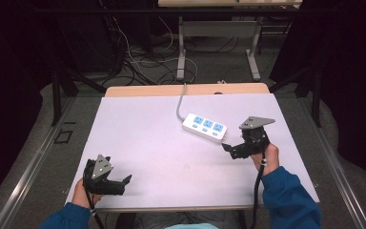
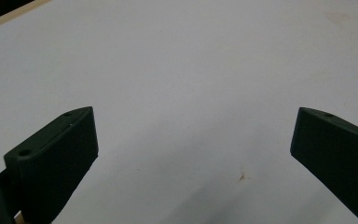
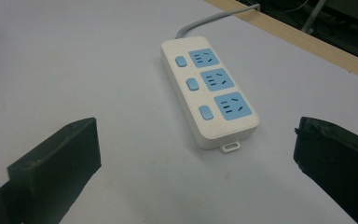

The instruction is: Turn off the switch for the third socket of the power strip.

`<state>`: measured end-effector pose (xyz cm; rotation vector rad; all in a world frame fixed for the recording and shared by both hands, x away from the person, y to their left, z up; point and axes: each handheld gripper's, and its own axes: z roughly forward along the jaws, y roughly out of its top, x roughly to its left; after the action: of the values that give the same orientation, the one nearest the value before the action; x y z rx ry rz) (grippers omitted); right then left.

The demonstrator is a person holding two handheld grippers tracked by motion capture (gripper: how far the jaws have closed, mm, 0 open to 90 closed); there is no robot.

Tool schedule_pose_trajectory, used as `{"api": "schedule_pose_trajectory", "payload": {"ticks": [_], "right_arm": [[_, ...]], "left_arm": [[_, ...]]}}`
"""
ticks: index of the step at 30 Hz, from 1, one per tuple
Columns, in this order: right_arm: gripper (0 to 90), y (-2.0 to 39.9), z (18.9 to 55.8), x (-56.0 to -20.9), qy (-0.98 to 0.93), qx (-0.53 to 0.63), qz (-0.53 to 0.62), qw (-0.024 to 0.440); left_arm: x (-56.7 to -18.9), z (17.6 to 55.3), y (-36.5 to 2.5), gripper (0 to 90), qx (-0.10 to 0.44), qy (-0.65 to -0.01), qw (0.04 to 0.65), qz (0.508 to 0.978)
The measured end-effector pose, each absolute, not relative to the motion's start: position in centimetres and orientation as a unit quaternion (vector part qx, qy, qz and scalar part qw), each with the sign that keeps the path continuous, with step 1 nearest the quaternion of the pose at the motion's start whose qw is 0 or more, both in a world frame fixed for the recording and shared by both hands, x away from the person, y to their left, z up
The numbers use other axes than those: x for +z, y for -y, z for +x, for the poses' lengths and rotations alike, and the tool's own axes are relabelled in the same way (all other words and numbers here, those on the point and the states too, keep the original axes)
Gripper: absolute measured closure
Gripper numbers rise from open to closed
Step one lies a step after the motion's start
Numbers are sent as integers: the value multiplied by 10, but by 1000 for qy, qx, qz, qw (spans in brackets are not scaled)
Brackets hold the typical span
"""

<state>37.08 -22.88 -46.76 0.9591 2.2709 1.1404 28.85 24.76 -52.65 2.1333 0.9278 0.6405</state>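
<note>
A white power strip (image 1: 204,127) with three blue sockets and blue switches lies flat on the white table sheet (image 1: 143,138), right of centre. Its grey cable (image 1: 180,102) runs off the far edge. My right gripper (image 1: 228,145) hovers just right of the strip's near end, open and empty. In the right gripper view, the power strip (image 3: 209,93) lies ahead of the wide-apart jaws of my right gripper (image 3: 196,144), not between them. Near the front left corner, my left gripper (image 1: 125,183) is open, pointing right. The left gripper (image 2: 193,140) has bare sheet between its jaws.
A strip of wooden table edge (image 1: 186,89) shows along the far side. Beyond it are a second table's metal legs (image 1: 181,52) and loose floor cables (image 1: 147,64). A small brown stain (image 2: 241,176) marks the sheet by the left gripper.
</note>
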Motion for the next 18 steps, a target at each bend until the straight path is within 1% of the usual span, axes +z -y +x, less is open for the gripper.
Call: {"api": "schedule_pose_trajectory", "payload": {"ticks": [8, 13, 18], "right_arm": [[13, 226, 383, -466, -816, 412, 347, 209], [36, 225, 389, -466, -815, 414, 346, 210], [36, 223, 396, -465, -815, 413, 350, 208]], "left_arm": [[-526, 289, -248, 7, 249, -358, 355, 827], [-527, 288, -247, 8, 248, -359, 356, 826], [-527, 289, -247, 7, 250, -359, 356, 826]]}}
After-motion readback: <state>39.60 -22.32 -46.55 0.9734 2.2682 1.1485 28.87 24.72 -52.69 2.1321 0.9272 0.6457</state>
